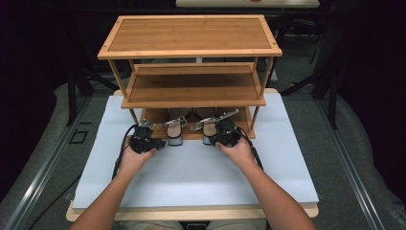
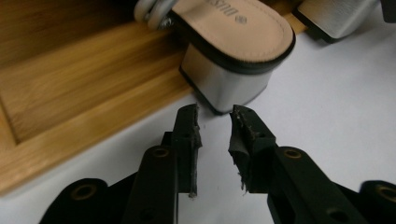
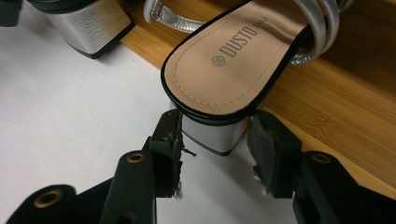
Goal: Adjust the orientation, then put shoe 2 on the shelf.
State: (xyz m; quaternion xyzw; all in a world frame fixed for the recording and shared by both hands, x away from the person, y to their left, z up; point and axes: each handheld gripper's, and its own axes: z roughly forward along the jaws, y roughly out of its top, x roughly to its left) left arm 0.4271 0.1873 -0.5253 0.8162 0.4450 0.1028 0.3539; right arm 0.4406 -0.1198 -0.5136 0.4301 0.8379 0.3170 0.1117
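Note:
Two silver block-heel sandals lie on the bottom shelf of a bamboo rack (image 1: pixel 191 36), heels hanging off its front edge onto the white mat. My left gripper (image 1: pixel 159 142) (image 2: pixel 215 122) is open with a narrow gap, its tips just short of the left sandal's heel (image 2: pixel 229 86) (image 1: pixel 175 140). My right gripper (image 1: pixel 215 139) (image 3: pixel 217 133) is open too. Its jaws stand on either side of the right sandal's heel block (image 3: pixel 212 135) (image 1: pixel 208 139), very close to its sides. The tan insole (image 3: pixel 229 60) reads DUSTO.
The rack has three tiers; the upper two (image 1: pixel 191 86) are bare. Its bottom board (image 2: pixel 70 93) (image 3: pixel 355 112) runs just behind the heels. White mat (image 1: pixel 191 177) covers the table out to its front edge. Dark floor and stands surround the table.

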